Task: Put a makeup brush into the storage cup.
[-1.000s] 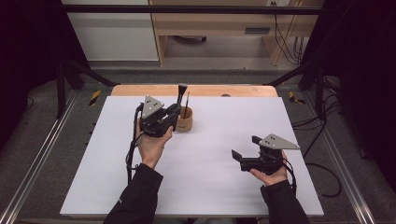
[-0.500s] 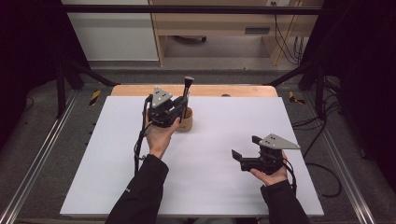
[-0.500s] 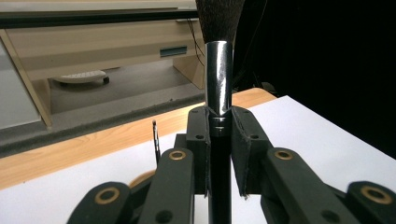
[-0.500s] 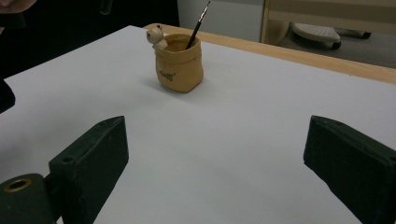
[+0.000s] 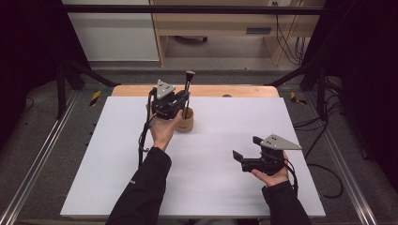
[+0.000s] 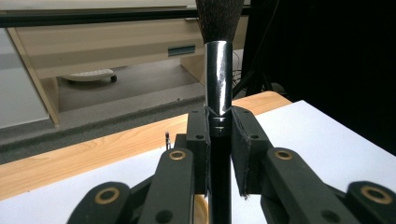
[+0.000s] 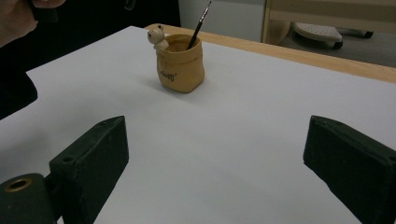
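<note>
My left gripper is shut on the black handle of a large makeup brush, held upright with its dark bristles on top. In the left gripper view the pads clamp the handle just below the chrome ferrule. The brush hangs close over a small tan pot; its lower end is hidden by the jaws. The pot has a little bear figure on its rim, and a thin brush leans inside it. My right gripper rests open at the front right, jaws wide apart and pointing at the pot.
A white sheet covers the wooden table. Beyond the far edge stand a light wooden cabinet, black frame bars and cables on the floor. Metal rails run along both sides of the table.
My left hand has carried the large brush away from the person and slightly right, from beside the pot to close over it. The right gripper has stayed where it was.
</note>
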The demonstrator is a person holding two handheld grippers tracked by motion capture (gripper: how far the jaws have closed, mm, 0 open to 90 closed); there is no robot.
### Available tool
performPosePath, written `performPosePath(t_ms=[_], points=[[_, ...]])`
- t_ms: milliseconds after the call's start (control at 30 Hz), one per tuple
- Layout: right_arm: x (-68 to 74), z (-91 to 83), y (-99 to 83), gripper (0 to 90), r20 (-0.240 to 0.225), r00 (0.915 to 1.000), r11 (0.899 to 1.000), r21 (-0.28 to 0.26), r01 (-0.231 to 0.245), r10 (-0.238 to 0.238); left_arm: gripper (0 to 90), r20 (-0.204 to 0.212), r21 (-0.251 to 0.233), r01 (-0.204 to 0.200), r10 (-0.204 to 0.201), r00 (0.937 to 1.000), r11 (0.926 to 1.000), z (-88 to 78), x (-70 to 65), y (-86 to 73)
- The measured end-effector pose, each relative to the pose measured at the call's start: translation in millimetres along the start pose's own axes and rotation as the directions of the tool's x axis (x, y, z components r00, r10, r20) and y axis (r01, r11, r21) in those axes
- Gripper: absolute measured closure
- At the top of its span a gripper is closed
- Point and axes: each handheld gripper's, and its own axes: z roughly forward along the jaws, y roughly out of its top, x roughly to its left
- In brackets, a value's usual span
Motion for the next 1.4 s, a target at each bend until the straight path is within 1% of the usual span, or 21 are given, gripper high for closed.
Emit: performPosePath(t_ms=[200, 267, 367, 500, 600, 700, 1100, 1333, 1400], points=[[-0.1, 0.0, 0.0, 7.2, -0.002, 1.0, 1.0, 0.0, -0.001, 0.001, 77.9, -0.017, 0.001, 0.004, -0.004, 0.9998, 1.0, 10.0, 3.1, 1.6], [0.0, -0.2, 0.1, 7.2, -0.002, 1.0, 1.0, 0.0, 0.0, 0.0, 77.9, -0.023, 0.008, 0.008, -0.008, 0.9997, 0.9999, 13.6, 4.9, 1.4], [0.1, -0.6, 0.4, 7.2, -0.001, 0.9999, 1.0, -0.007, -0.011, 0.011, 77.9, -0.037, 0.018, 0.005, -0.004, 0.9993, 0.9998, 18.6, 7.4, 0.0], [0.4, -0.5, 0.5, 7.2, 0.001, 0.9999, 1.0, -0.008, -0.01, 0.01, 77.9, -0.041, 0.017, 0.021, -0.02, 0.9989, 0.9996, 25.2, 11.2, -1.5], [0.2, -0.1, 0.2, 7.2, -0.002, 1.0, 1.0, -0.004, -0.004, 0.004, 77.9, -0.044, 0.023, 0.021, -0.02, 0.9988, 0.9995, 30.4, 13.7, -2.8], [-0.1, 0.1, 0.1, 7.2, -0.003, 1.0, 1.0, -0.004, -0.006, 0.006, 77.9, -0.042, 0.028, 0.029, -0.028, 0.9988, 0.9992, 35.1, 16.8, -4.7], [-0.2, 0.9, -0.3, 7.3, -0.001, 1.0, 1.0, 0.001, -0.001, 0.001, 77.9, -0.055, 0.063, 0.022, -0.018, 0.9983, 0.9978, 54.8, 20.4, -15.2], [-0.7, 0.8, -0.4, 7.3, 0.0, 1.0, 1.0, 0.001, -0.003, 0.003, 77.9, -0.067, 0.075, 0.019, -0.014, 0.9977, 0.997, 61.3, 21.8, -19.9], [-0.5, 1.2, -0.4, 7.3, 0.0, 1.0, 1.0, 0.0, -0.005, 0.005, 77.9, -0.062, 0.083, 0.015, -0.01, 0.998, 0.9964, 63.0, 21.9, -21.8]])
